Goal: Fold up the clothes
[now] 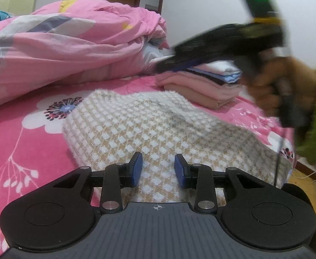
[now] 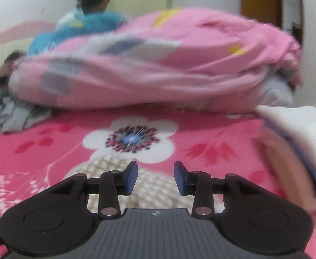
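the knit garment (image 1: 158, 127), cream with a tan check, lies in a rounded, partly folded heap on the pink flowered bed (image 1: 24, 133), just ahead of my left tool (image 1: 158, 168), whose pads stand part open with nothing pinched between them. my right tool (image 2: 155, 177) hangs above the garment's far edge, jaws also part open and empty. it looks thick, fluffy and soft to me, light but bulky, so it should sag and spring back rather than crease. i'd take it at a doubled edge or corner, biting deep through both layers. the folded pile (image 1: 203, 84) sits just beyond it.
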Action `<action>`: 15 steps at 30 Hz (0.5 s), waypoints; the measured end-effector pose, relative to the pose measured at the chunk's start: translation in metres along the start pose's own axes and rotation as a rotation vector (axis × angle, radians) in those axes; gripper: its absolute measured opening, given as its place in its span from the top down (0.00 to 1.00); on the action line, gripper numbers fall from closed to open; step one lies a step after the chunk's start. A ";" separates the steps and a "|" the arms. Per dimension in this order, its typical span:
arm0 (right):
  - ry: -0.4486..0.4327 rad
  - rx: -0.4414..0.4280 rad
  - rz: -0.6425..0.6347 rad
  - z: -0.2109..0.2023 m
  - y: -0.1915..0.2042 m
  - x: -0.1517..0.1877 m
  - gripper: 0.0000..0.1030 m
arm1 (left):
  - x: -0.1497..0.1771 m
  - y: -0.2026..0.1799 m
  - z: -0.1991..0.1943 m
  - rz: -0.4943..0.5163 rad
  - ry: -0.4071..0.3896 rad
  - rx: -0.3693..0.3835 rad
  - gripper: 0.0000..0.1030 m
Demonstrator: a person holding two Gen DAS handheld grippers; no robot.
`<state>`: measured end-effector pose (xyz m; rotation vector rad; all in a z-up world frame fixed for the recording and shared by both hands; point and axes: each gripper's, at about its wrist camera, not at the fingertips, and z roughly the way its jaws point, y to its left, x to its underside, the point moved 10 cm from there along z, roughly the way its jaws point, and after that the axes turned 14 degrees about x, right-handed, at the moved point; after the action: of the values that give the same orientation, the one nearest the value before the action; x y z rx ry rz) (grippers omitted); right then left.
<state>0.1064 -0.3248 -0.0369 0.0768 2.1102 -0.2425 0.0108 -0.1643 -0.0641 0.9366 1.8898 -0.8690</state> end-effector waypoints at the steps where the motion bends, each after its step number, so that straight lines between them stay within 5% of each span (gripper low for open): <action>1: 0.017 0.019 0.004 -0.004 -0.007 0.009 0.62 | 0.000 0.000 0.000 0.004 0.001 -0.003 0.68; 7: 0.186 0.120 0.054 0.027 -0.038 0.093 0.61 | 0.000 -0.006 0.002 0.040 0.015 -0.029 0.68; 11: 0.184 0.120 0.106 0.016 -0.047 0.082 0.60 | 0.001 -0.008 0.002 0.043 0.023 -0.076 0.68; 15: 0.078 0.081 0.120 -0.036 -0.037 0.061 0.60 | 0.001 -0.007 0.001 0.001 0.008 -0.108 0.67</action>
<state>0.0389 -0.3566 -0.0654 0.2641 2.1636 -0.2566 0.0051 -0.1683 -0.0639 0.8766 1.9228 -0.7557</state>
